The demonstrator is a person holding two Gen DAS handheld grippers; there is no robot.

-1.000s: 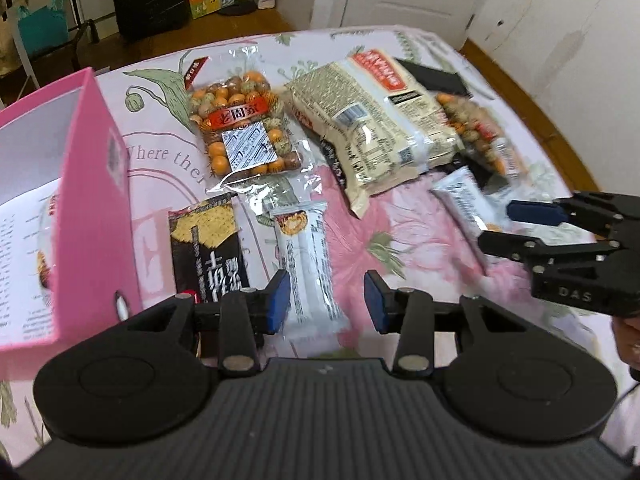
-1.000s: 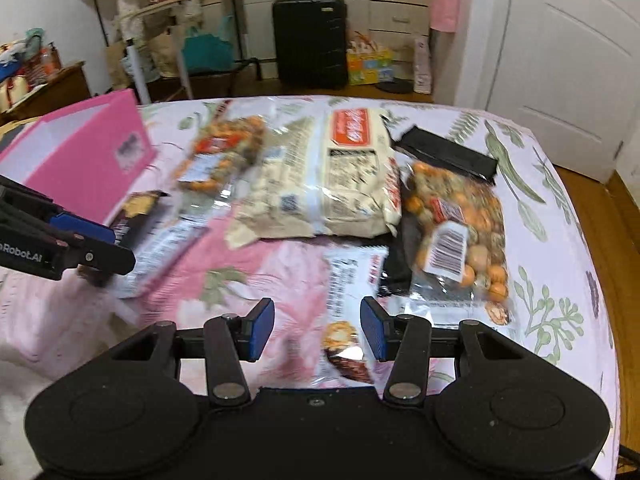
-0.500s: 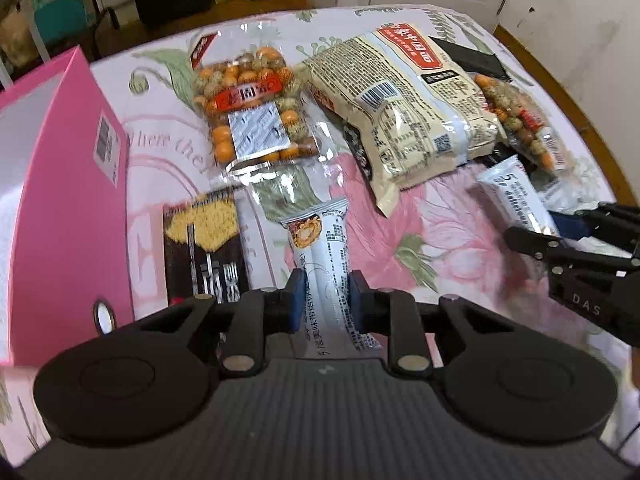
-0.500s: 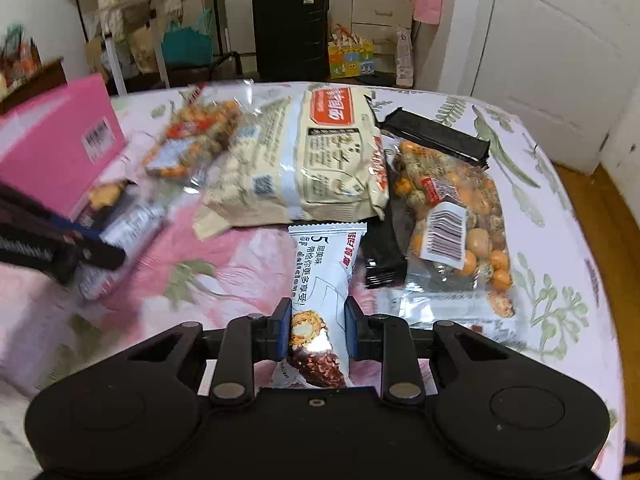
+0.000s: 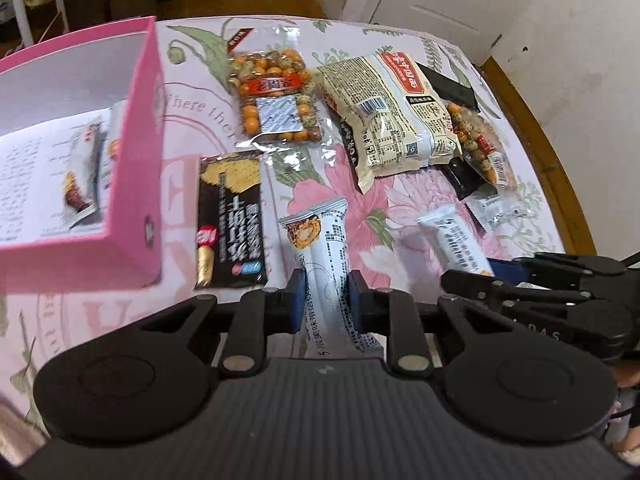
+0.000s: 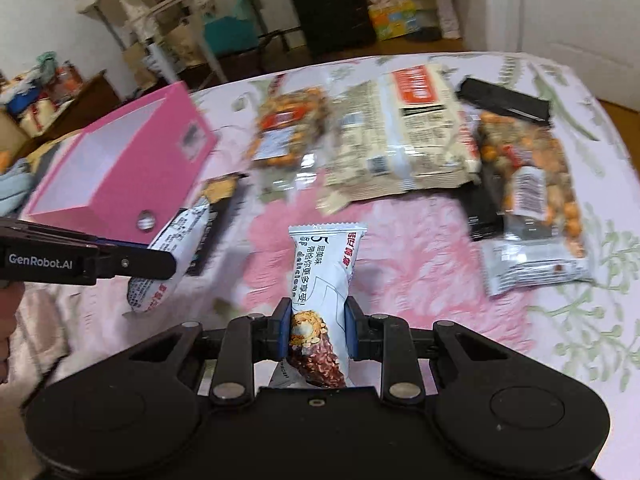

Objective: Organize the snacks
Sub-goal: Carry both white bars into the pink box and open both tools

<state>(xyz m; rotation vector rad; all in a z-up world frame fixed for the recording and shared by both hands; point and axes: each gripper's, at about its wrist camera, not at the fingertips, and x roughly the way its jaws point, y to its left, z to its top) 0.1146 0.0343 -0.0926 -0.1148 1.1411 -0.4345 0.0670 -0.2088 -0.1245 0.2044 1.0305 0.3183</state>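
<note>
Inside pink box (image 5: 136, 184), two snack packets (image 5: 86, 172); each claw clenched on a white bar.

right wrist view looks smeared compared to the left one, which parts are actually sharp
Right wrist view: the right claw and its white snack bar are crisp, while the pink box and bags behind are motion-blurred. Left wrist view: mostly sharp, the black cracker pack is readable; fisheye bends the table edge.
</note>
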